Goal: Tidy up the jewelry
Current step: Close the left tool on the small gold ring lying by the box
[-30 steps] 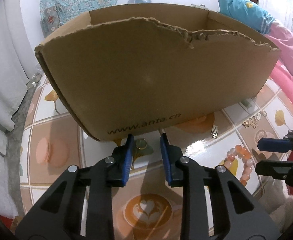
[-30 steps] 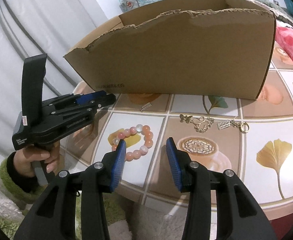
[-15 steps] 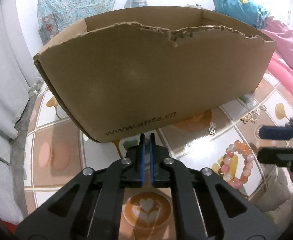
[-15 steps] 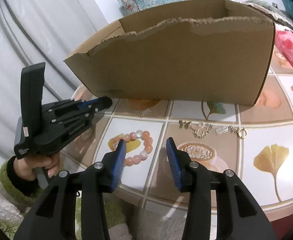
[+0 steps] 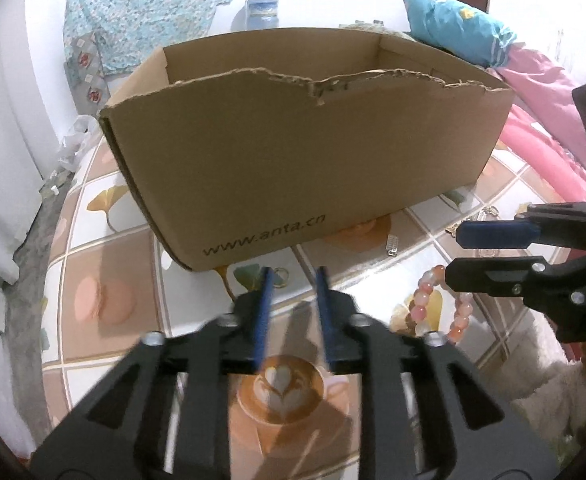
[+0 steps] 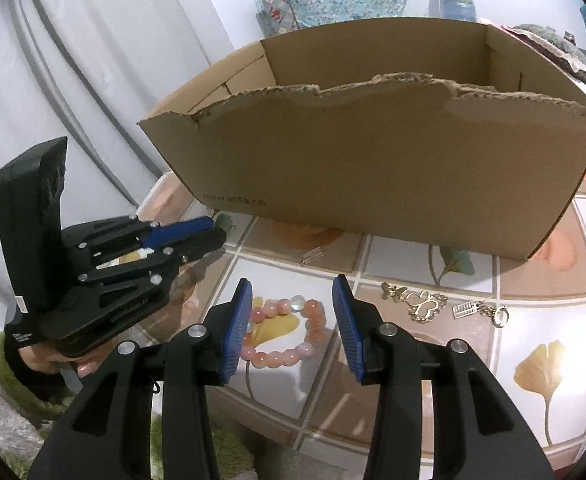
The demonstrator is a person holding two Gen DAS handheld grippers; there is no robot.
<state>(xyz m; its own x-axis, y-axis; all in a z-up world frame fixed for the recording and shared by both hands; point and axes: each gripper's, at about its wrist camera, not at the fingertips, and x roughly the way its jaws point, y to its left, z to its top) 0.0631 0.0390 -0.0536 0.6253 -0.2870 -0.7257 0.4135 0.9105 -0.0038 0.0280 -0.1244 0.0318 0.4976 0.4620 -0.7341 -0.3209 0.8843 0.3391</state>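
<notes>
An open cardboard box [image 5: 301, 160] stands on the tiled table; it also shows in the right wrist view [image 6: 373, 168]. A gold ring [image 5: 280, 273] lies by the box's near corner, just ahead of my left gripper [image 5: 293, 276], which is open and empty above the table. A pink bead bracelet [image 6: 289, 332] lies under my open, empty right gripper [image 6: 291, 286]; it also shows in the left wrist view [image 5: 425, 300]. A gold butterfly chain [image 6: 417, 304], a charm with a ring [image 6: 481, 312] and a small hair clip [image 6: 312, 255] lie near the box.
The table [image 5: 105, 304] has a tile pattern with leaves and coffee cups; its near edge is close below both grippers. Pink bedding [image 5: 541, 120] lies to the right, a white curtain [image 6: 93, 60] to the left. The right gripper [image 5: 493, 256] shows in the left view.
My left gripper shut half a second ago and is open again now, raised and drawn back; the ring still lies on the table. The right gripper has risen over the bracelet.
</notes>
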